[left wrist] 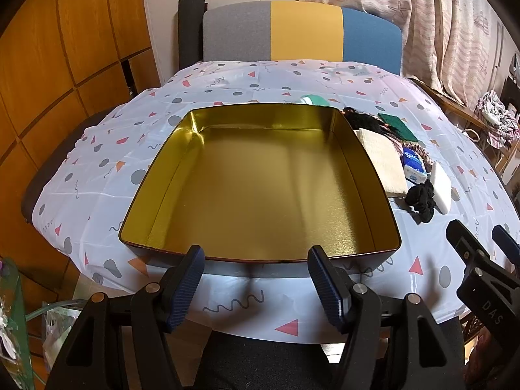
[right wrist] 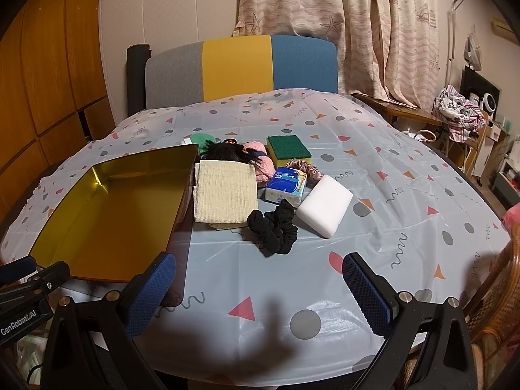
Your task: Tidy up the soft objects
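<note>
Currently your left tool [left wrist: 255,261] and right tool [right wrist: 259,271] gape wide, empty; gold tin [left wrist: 260,195] empty; black scrunchie [right wrist: 274,227], white sponge [right wrist: 325,206] beside it on surface [right wrist: 406,195].

A tricolour chair [right wrist: 240,65] stands behind the patterned tablecloth [right wrist: 373,169].

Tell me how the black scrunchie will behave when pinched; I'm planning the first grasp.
The scrunchie lies crumpled in loose folds, so it is probably floppy and will sag from the claw. It looks like thin cloth, so likely very light. Being bunched fabric, it should neither roll nor break.
</note>
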A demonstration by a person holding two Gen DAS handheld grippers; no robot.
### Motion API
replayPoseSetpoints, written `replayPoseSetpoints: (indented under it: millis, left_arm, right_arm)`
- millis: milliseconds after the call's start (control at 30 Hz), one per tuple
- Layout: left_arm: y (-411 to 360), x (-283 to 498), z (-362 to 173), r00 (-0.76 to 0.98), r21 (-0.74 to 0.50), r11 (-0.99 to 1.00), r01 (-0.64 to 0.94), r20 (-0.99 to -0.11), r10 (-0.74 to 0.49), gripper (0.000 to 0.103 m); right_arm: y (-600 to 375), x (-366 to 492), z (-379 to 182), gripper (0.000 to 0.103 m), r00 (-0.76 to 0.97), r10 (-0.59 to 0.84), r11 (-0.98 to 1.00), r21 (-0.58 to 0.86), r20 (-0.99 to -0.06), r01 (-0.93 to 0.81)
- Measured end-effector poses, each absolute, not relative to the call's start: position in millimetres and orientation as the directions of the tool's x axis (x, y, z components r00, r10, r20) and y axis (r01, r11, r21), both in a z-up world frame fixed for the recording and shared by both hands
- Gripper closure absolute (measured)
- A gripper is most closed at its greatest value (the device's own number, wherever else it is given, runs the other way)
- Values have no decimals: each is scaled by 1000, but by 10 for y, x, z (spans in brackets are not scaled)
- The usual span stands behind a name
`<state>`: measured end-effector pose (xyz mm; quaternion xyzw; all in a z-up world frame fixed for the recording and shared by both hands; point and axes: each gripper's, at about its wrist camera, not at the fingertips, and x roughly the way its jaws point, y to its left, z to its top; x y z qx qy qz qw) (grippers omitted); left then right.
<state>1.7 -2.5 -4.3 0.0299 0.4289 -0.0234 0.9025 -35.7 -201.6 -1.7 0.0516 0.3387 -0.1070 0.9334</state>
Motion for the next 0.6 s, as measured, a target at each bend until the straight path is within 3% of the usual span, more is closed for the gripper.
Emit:
replayPoseSetpoints:
  millis: [600]
  left_arm:
    - [-37, 11, -60, 630, 36, 997, 71, -777, -17, 36]
  right_arm:
    - [-2047, -367, -4, 0, 748, -167, 969, 35, -643, 246]
